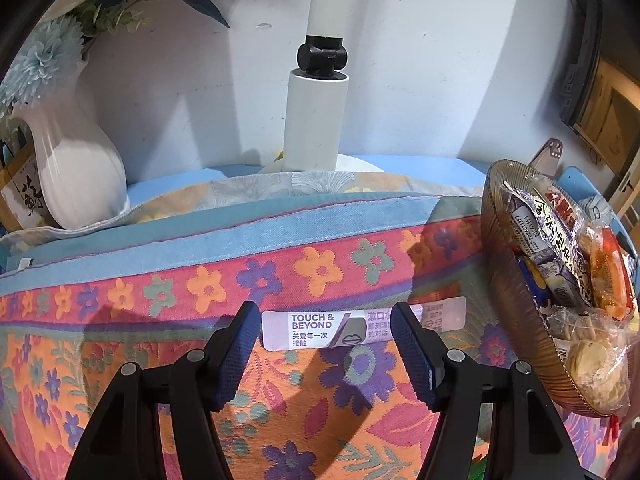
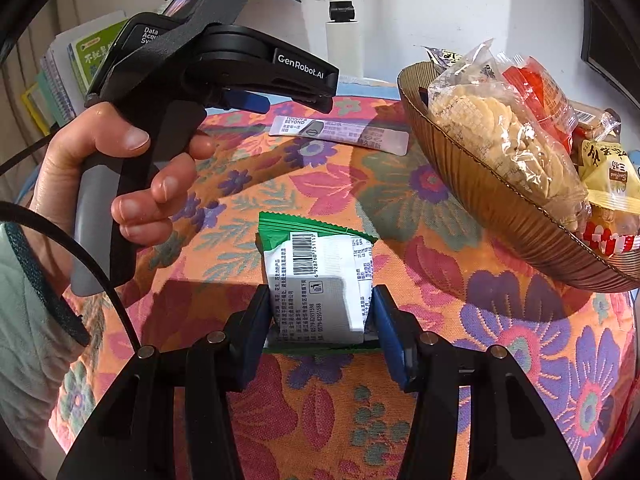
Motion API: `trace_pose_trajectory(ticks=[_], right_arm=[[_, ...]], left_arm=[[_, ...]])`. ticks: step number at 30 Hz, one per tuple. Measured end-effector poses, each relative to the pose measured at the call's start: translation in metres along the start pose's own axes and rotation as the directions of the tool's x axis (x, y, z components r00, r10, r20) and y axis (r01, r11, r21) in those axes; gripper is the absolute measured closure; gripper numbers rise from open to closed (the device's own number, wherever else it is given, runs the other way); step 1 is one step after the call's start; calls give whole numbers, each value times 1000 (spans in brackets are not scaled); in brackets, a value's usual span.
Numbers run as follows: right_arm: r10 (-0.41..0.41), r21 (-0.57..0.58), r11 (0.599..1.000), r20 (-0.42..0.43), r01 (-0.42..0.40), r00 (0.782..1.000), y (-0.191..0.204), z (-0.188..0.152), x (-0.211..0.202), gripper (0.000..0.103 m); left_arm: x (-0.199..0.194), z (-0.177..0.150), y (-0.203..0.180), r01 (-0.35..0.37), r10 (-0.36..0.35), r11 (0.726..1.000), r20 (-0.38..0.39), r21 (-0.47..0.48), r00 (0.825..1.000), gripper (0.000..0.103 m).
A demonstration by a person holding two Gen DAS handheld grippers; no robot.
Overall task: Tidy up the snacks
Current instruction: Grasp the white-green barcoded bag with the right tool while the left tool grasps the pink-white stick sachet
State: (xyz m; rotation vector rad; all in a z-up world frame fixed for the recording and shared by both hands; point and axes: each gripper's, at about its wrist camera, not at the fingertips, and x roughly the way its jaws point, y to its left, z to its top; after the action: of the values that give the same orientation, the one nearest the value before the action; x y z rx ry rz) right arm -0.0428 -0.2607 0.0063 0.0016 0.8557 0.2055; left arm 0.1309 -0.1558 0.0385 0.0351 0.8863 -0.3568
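Observation:
My right gripper (image 2: 320, 320) is shut on a green and white snack packet (image 2: 316, 276), barcode side up, its pads pressing both sides low over the floral cloth. To its right, a brown ribbed bowl (image 2: 480, 192) holds several wrapped snacks. In the left wrist view my left gripper (image 1: 326, 340) stands open over a long lilac sachet (image 1: 320, 330) printed "TOUCH & BEYOND", lying flat on the cloth; the right finger covers part of it. The bowl (image 1: 516, 320) sits to the right there. The right wrist view also shows the left gripper (image 2: 280, 102), held in a hand (image 2: 132, 168), above the sachet (image 2: 340, 132).
A white vase (image 1: 76, 168) with blue flowers stands at the back left by the wall. A white lamp post (image 1: 316, 120) rises behind the cloth's far edge. Books (image 2: 76, 64) lean at the far left. The floral cloth (image 1: 160, 360) covers the table.

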Motion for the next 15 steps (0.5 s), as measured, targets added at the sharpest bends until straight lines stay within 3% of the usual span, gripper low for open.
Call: trace_pose_trajectory(ticks=[15], right_arm=[[-6,-3,1000,-6,6,1000,-2,1,6,51]], left_arm=[[7,-5,5,23,-23,1000,-7,-20,1000,38]])
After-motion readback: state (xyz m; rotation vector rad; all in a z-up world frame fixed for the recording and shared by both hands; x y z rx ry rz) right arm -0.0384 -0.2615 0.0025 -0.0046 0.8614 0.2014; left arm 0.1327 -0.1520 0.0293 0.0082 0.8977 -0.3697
